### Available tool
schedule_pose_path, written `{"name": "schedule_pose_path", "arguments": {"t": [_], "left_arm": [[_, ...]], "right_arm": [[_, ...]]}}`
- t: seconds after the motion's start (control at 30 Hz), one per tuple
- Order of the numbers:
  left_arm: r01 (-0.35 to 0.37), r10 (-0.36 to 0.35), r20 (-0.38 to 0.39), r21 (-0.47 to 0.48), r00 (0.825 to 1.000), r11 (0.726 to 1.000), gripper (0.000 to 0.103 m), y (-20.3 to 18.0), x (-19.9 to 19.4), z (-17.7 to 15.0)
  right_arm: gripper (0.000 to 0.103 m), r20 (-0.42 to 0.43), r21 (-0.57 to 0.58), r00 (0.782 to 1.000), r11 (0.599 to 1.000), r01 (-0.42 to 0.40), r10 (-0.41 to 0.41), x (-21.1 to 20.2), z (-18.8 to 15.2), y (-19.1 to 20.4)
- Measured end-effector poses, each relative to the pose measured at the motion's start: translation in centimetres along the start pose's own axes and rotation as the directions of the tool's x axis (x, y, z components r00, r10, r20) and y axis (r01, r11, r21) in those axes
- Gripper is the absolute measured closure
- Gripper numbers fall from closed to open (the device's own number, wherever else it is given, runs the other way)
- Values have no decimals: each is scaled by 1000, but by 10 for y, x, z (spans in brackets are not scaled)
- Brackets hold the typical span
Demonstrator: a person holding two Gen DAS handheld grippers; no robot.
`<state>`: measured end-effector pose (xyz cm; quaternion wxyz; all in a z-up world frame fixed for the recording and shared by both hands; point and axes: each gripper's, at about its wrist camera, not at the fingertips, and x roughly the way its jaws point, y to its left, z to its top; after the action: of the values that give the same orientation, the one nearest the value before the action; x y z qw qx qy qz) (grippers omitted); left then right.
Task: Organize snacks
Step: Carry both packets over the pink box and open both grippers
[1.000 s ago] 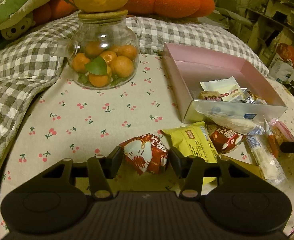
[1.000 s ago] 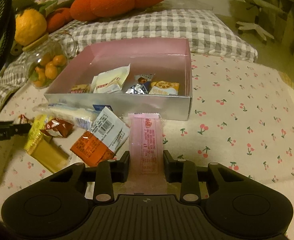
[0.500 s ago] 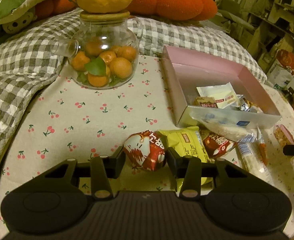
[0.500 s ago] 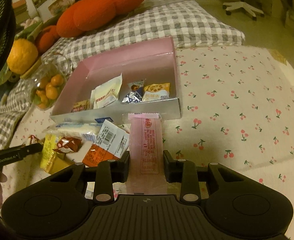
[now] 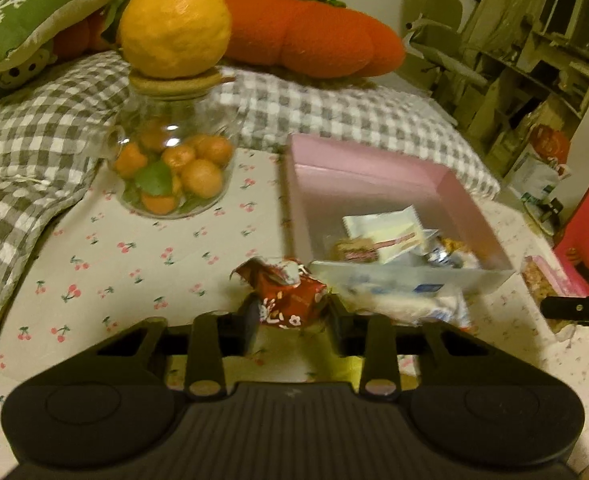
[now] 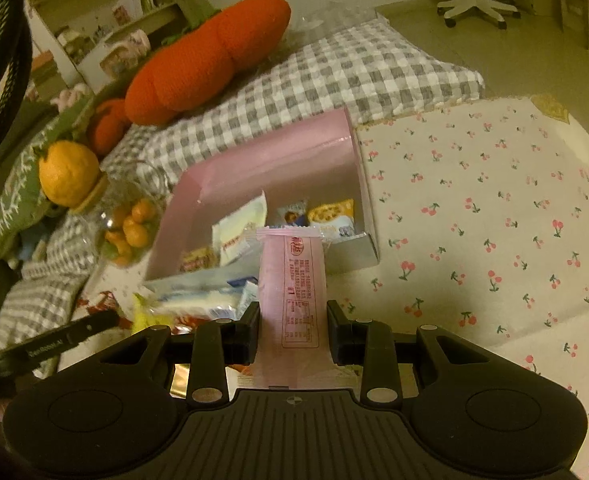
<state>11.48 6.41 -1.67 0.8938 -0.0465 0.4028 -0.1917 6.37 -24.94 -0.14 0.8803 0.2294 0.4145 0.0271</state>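
Observation:
My left gripper (image 5: 292,316) is closing its jaws, and both pads press on a crumpled red snack packet (image 5: 282,288) held just above the cherry-print cloth (image 5: 106,264). Right of it and slightly farther stands the pink box (image 5: 374,168), with several snack packets inside. My right gripper (image 6: 293,320) is shut on a long pink snack packet (image 6: 290,264) that sticks out forward toward the front wall of the pink box (image 6: 278,152). A black finger of the left gripper shows at the left of the right wrist view.
A glass jar of small oranges (image 5: 170,172) with a large citrus fruit (image 5: 174,24) on its lid stands left of the box. Loose packets (image 5: 398,304) lie against the box's front wall. A checked blanket (image 5: 22,148) and an orange plush (image 5: 310,36) border the far side.
The left jaws have narrowed onto the red packet and lifted it off the cloth. Both grippers have risen. The right gripper has rolled, and the pink packet stays in its grip.

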Motion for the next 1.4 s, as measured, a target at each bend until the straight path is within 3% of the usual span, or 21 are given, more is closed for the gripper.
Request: {"name": "schedule_pose_path", "arguments": {"t": [0.7, 0.97, 1.4], "left_arm": [[39, -34, 83, -54, 996, 998, 72, -38, 6, 29], [8, -7, 65, -12, 998, 1000, 71, -53, 38, 46], [-49, 46, 46, 67, 998, 997, 71, -59, 98, 71]], "right_arm": [[72, 70, 91, 995, 993, -70, 64, 2, 30, 8], [72, 64, 96, 998, 995, -20, 14, 35, 56, 1], [72, 91, 64, 995, 997, -43, 37, 91, 84, -10]]}}
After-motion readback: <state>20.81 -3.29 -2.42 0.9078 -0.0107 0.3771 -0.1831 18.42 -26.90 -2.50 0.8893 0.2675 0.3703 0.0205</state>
